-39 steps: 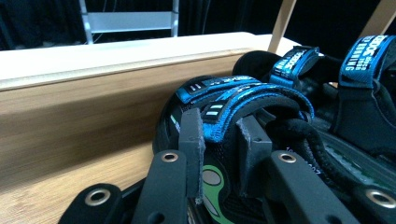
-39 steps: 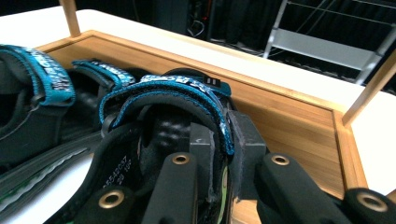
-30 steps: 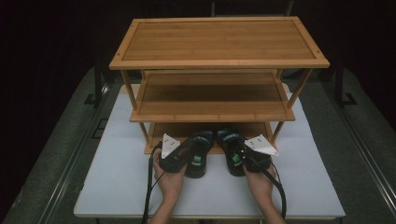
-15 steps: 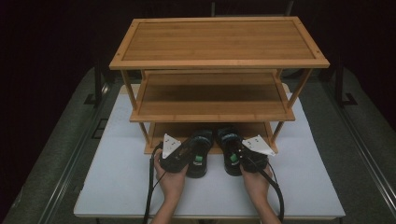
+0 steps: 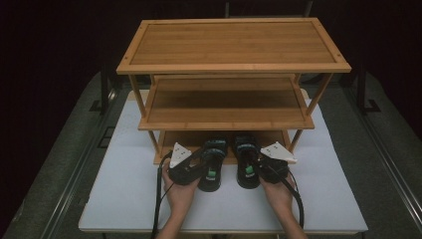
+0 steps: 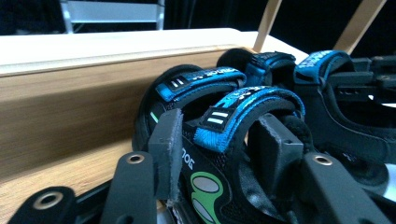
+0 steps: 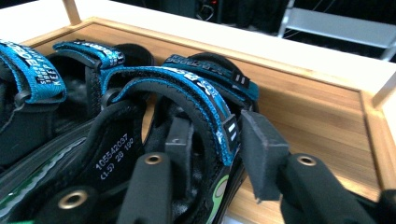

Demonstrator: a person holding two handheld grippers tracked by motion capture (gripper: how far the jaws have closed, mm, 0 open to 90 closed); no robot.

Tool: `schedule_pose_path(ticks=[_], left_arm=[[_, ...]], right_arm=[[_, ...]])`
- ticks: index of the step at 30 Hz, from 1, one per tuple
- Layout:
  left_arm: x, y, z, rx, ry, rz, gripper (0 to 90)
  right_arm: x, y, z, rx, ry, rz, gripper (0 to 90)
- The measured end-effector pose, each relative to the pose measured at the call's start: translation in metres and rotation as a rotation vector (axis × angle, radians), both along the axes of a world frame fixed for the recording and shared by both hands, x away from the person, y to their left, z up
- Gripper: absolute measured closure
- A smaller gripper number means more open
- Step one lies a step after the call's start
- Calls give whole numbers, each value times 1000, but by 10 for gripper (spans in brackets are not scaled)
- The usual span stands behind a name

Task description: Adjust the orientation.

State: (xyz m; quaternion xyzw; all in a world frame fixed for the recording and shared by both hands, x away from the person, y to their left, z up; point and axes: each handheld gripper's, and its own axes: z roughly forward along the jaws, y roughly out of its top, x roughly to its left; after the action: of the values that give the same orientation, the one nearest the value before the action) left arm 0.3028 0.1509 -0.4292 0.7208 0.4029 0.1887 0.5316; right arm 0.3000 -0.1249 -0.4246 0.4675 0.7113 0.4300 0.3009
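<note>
Three-tier wooden rack (image 5: 234, 45) on a white table (image 5: 124, 199), two black sandals (image 5: 213, 164) half on its bottom shelf, left gripper (image 5: 191, 167) and right gripper (image 5: 266, 164) at their heels

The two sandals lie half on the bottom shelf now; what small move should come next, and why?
Probably draw both grippers straight back. The left gripper and right gripper have just been opening, and their pads now stand loose around the straps of the left sandal and right sandal, whose toes rest on the bottom shelf.
</note>
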Motion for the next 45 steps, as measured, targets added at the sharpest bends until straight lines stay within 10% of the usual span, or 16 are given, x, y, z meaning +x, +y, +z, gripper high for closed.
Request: schedule_pose_path(ticks=[21,33,45], left_arm=[[-32,11,25,10,-60,-208,308],[-47,24,15,56,-19,-261,182],[-39,22,-12,147,104,-274,153]], right_arm=[[-36,-30,17,61,1,146,367],[-62,-51,4,34,60,227,236],[-52,-28,-17,-48,187,278,184]])
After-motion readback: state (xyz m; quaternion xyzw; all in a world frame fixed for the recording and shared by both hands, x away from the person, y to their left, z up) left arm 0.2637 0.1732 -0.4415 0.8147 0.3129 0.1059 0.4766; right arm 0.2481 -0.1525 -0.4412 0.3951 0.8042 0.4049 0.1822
